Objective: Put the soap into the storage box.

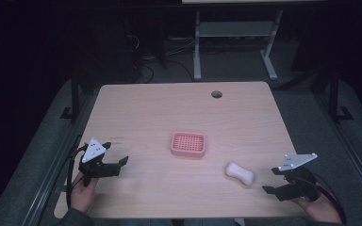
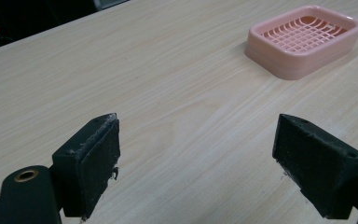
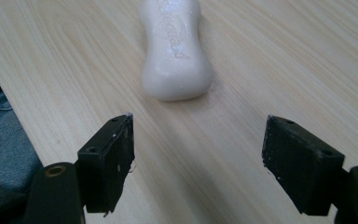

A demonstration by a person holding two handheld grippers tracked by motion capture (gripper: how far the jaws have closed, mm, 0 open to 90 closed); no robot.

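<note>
We read this as the start of a soap pick: the right hand-held gripper (image 1: 277,187) sits near the counter's (image 1: 146,108) front right corner, jaws spread wide and empty, aimed at the white soap bar (image 1: 240,173) just beside it. Bar lies flat on the counter near the front edge, right of centre, apart from the pink soap dish (image 1: 187,144) at mid-counter. Left hand-held gripper (image 1: 115,162) rests near the front left corner, also released, nothing held. Next move likely needs the right jaws eased forward to straddle the bar's narrow waist, then closed. The right gripper view shows embossed lettering on the soap (image 3: 176,46); the left gripper view shows the dish's grid insert (image 2: 304,38).
</note>
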